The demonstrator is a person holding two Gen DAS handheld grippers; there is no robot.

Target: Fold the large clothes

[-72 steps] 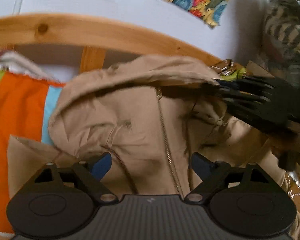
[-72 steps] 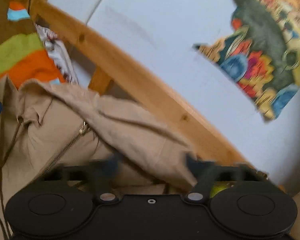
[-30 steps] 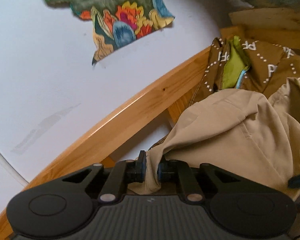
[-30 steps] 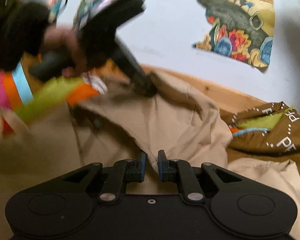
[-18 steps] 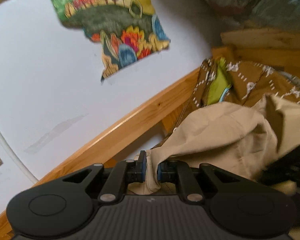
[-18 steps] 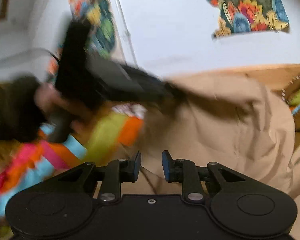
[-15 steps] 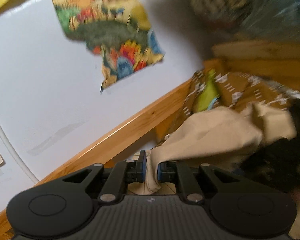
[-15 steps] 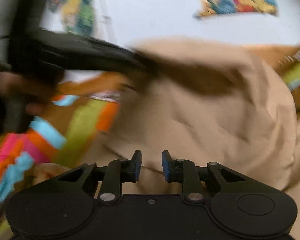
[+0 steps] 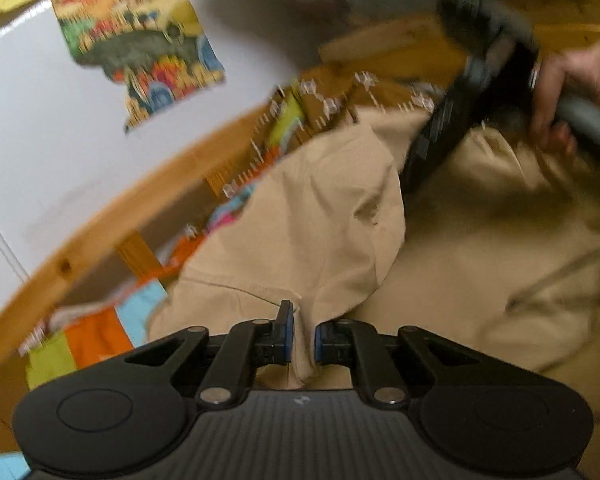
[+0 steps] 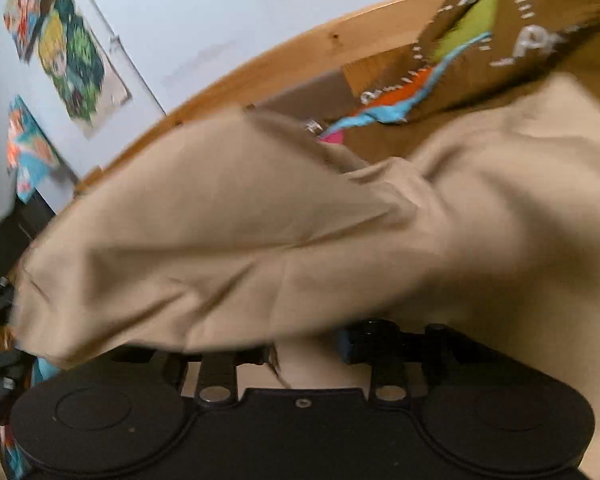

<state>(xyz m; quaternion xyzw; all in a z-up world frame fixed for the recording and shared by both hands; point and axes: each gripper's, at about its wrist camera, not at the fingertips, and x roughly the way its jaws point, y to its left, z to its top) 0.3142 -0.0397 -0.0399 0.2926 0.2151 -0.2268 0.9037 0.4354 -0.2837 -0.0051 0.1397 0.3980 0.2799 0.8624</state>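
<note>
Jacket (image 9: 324, 216) | pinched: left gripper (image 9: 301, 334) | right gripper (image 10: 306, 350) jaws opening

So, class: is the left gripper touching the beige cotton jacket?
Touching. The left wrist view shows the left gripper with its blue pads pinching a fold of the beige cotton jacket between them.

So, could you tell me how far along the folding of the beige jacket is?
Early to midway. The beige jacket is still bunched, not a flat stack. In hand: the left gripper pinches a fold of it, carrying a flap across, while the right gripper is opening under draped cloth. Left: laying it flat and the remaining folds.
</note>
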